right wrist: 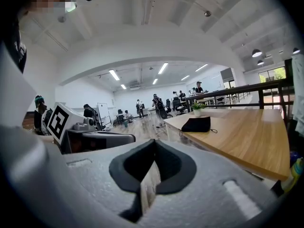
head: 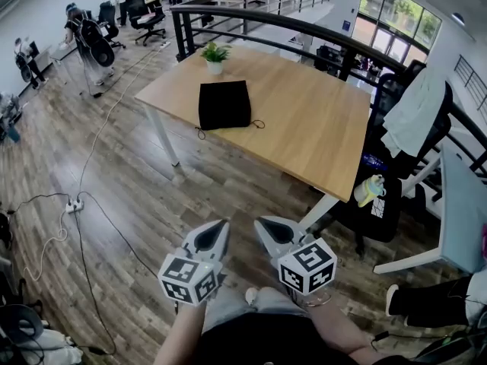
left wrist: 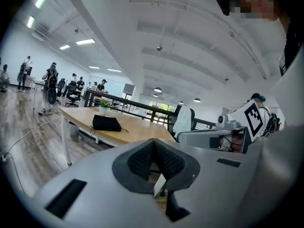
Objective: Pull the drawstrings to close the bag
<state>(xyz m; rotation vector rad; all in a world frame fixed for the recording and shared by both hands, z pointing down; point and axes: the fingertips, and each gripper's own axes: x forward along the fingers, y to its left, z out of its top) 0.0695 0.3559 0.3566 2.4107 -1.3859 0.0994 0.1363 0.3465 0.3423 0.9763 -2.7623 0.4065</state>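
Currently flat on wooden table [head: 319, 139]: black drawstring bag [head: 224, 105] (cords [head: 259, 124] trailing at its near edge), near potted plant [head: 215, 55]. Well apart from it, over floor [head: 137, 196]: left gripper [head: 220, 226], right gripper [head: 263, 223], jaws together, both empty.

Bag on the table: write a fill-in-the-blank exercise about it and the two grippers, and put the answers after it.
1. The bag lying on the wooden table is ____ in colour.
2. The white pot beyond the bag holds a green ____.
3. The left gripper and the right gripper both have their jaws ____.
4. The bag is touched by ____ of the two grippers.
Missing words: black; plant; shut; neither.
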